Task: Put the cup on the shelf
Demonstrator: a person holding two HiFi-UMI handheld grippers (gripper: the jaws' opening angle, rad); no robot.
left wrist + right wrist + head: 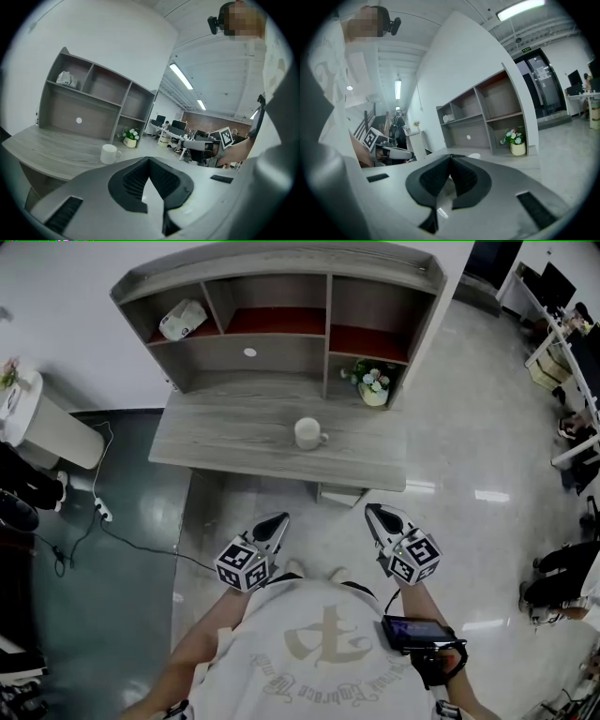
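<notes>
step: approach; cup [308, 433] on desk [216, 442], untouched
left gripper [280, 519]: jaws closed, empty
right gripper [372, 511]: jaws closed, empty
next: part jaws, reach cup

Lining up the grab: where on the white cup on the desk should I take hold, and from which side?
Probably the handle: the cup stands upright on the desk with it sticking out to your right, clear of anything. Come from the near right with the right hand-held gripper; its jaws are shut, so open first.
</notes>
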